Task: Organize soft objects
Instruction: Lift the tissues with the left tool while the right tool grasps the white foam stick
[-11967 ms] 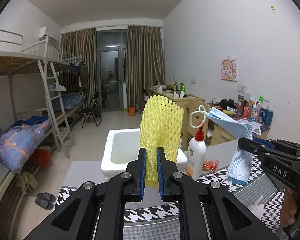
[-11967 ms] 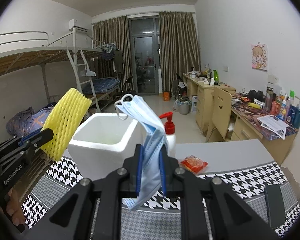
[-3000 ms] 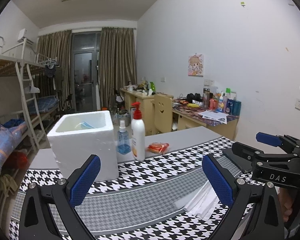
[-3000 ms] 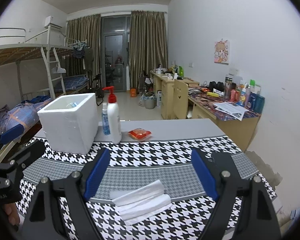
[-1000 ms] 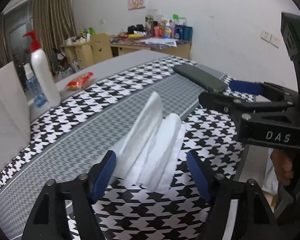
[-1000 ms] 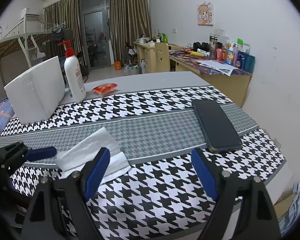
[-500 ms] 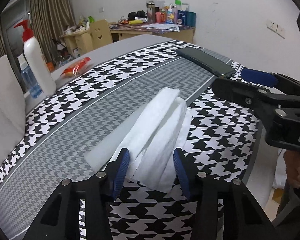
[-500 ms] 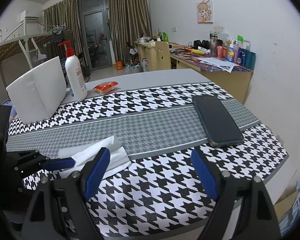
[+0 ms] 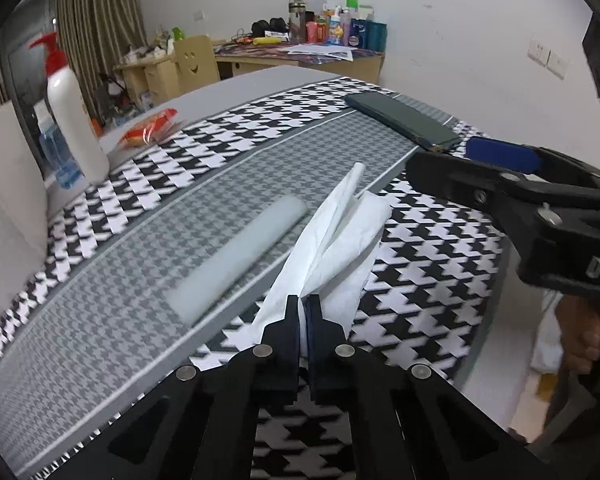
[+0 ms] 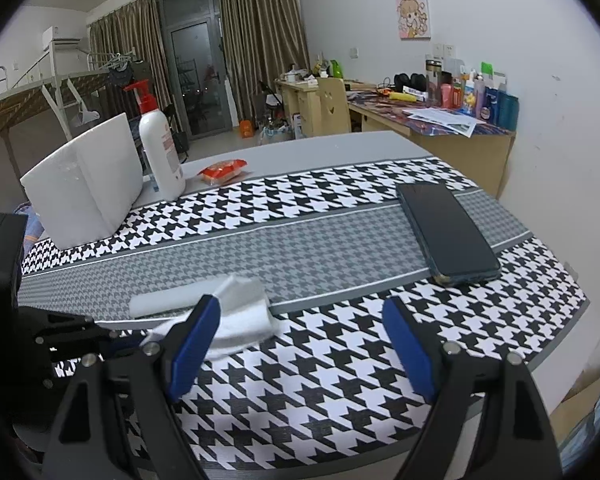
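Note:
A crumpled white tissue (image 9: 340,232) lies on the houndstooth tablecloth (image 9: 420,300), its far end fanning out. My left gripper (image 9: 303,300) is closing to a pinch on the tissue's near end, and the pads press on it. Just left of the tissue lies a pale foam strip (image 9: 240,248), flat on the grey band. The right wrist view shows the same tissue (image 10: 244,312) and strip (image 10: 164,300) near its left finger. My right gripper (image 10: 300,312) hangs open over the cloth with nothing between its fingers. The white foam box (image 10: 84,192) stands at the far left.
A dark phone (image 10: 446,232) lies at the right of the grey band. By the box stand a white pump bottle (image 10: 160,148) with a red top and a small blue bottle (image 9: 56,152). An orange packet (image 10: 222,170) rests behind them. The table's edge runs close on the right.
My left gripper's jaws have shut from wide apart onto the tissue's near end. The tissue has come off the foam strip, which now lies bare beside it. The right gripper stays open in place.

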{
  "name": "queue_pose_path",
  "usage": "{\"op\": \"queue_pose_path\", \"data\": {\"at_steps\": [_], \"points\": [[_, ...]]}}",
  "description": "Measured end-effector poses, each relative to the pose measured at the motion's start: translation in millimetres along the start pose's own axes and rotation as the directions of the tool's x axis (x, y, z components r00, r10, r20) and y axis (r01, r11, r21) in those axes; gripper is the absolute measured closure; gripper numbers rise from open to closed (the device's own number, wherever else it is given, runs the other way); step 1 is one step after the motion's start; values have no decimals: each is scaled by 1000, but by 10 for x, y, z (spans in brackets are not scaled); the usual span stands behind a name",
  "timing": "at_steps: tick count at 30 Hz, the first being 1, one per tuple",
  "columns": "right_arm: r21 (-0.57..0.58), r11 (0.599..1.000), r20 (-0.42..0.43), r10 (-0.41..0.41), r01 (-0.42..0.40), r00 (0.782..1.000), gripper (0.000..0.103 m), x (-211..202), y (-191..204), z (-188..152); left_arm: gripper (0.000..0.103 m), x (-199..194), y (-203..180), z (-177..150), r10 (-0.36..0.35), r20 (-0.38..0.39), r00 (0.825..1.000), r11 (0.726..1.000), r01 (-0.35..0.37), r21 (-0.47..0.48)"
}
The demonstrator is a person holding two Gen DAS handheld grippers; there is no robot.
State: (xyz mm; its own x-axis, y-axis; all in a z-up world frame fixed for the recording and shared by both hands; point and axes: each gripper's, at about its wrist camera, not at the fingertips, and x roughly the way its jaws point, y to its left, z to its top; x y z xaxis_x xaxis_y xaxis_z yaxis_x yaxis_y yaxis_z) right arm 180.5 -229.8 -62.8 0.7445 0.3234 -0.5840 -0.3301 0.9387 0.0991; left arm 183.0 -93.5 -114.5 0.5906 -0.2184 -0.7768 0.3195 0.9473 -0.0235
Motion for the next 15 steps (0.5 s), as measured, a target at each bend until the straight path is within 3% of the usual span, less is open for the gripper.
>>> {"op": "queue_pose_path", "data": {"at_steps": [15], "points": [[-35,997,-63,67,-70,996,17,224,412,37,100,-541,445,-192,108,115,987,988,-94,-125]]}}
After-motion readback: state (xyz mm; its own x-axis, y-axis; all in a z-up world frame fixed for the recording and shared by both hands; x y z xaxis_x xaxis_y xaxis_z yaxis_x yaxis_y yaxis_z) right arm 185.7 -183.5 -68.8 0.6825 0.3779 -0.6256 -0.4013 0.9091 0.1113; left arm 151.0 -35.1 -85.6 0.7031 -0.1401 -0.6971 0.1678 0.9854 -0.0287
